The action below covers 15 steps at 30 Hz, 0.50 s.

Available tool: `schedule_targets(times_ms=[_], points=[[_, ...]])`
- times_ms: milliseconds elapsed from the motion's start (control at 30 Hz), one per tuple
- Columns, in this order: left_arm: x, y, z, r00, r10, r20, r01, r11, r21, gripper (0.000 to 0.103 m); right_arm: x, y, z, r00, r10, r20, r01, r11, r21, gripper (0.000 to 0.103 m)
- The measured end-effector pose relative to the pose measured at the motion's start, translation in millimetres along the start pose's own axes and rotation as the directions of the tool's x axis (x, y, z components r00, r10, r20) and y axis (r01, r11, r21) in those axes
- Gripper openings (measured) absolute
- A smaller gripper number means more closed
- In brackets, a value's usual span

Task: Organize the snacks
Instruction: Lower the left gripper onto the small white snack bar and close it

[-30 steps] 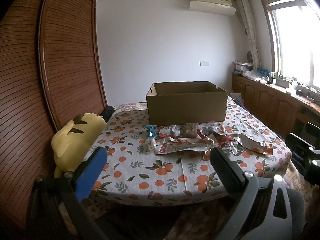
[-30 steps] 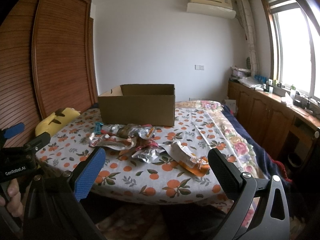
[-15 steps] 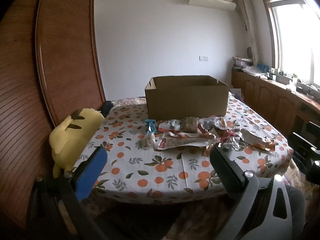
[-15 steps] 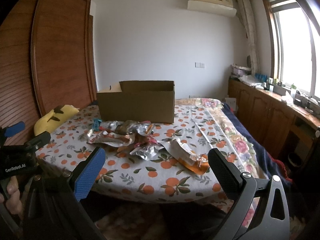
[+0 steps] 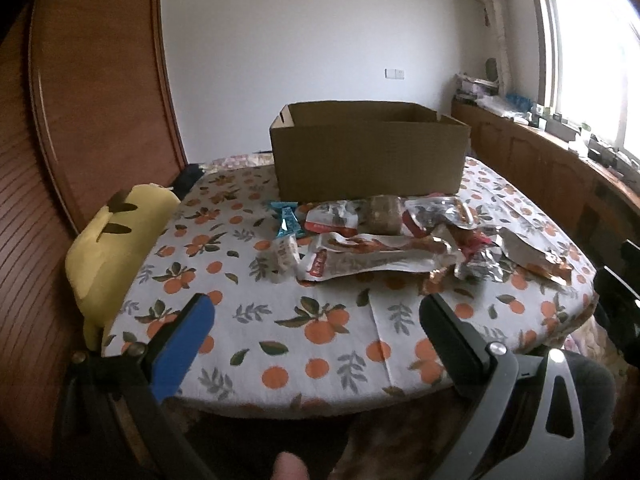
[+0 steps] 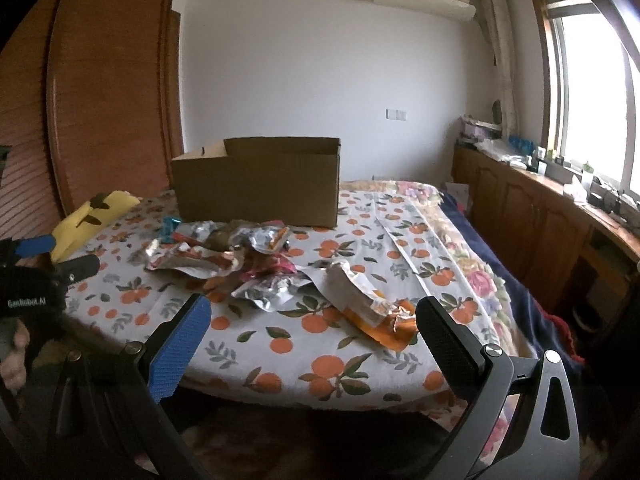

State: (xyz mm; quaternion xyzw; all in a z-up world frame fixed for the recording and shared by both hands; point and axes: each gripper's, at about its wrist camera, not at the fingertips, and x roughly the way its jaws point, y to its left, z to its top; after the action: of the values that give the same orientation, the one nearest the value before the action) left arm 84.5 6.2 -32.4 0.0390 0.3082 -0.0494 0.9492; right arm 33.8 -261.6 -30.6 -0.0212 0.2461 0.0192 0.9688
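Several snack packets lie in a loose heap (image 5: 380, 240) on the orange-print tablecloth (image 5: 320, 340), in front of an open cardboard box (image 5: 368, 160). The heap includes a long red-and-white packet (image 5: 360, 258), a small teal packet (image 5: 287, 222) and silver foil bags (image 5: 478, 264). In the right wrist view the heap (image 6: 240, 256) and an orange-and-white packet (image 6: 372, 308) lie before the box (image 6: 256, 184). My left gripper (image 5: 314, 322) is open and empty above the table's near edge. My right gripper (image 6: 312, 318) is open and empty, just short of the orange-and-white packet.
A yellow plush toy (image 5: 116, 240) leans at the table's left edge. A wooden wardrobe (image 5: 80, 120) stands on the left. A wooden counter (image 6: 560, 216) runs under the window on the right. The left gripper also shows at the left edge of the right wrist view (image 6: 40, 272).
Both grippers have moved forward toward the table, so the snacks and box appear larger and closer. Both stay open and empty. Nothing on the table has moved.
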Motion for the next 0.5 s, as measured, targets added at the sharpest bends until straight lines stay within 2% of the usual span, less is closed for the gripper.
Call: schedule_targets(times_ms=[300,500], points=[[36,21,12,0.997,-0.041,-0.071,0.045,0.997,0.055,0.103,30,-10,-5,0.999,-0.022,-0.038,0.022,1.0,-0.01,0.103],[58,39,24,0.994,-0.026,-0.105,0.032,0.998,0.057,0.103,48,-14,-5,0.998,-0.031,-0.057,0.03,0.999,-0.026,0.103]])
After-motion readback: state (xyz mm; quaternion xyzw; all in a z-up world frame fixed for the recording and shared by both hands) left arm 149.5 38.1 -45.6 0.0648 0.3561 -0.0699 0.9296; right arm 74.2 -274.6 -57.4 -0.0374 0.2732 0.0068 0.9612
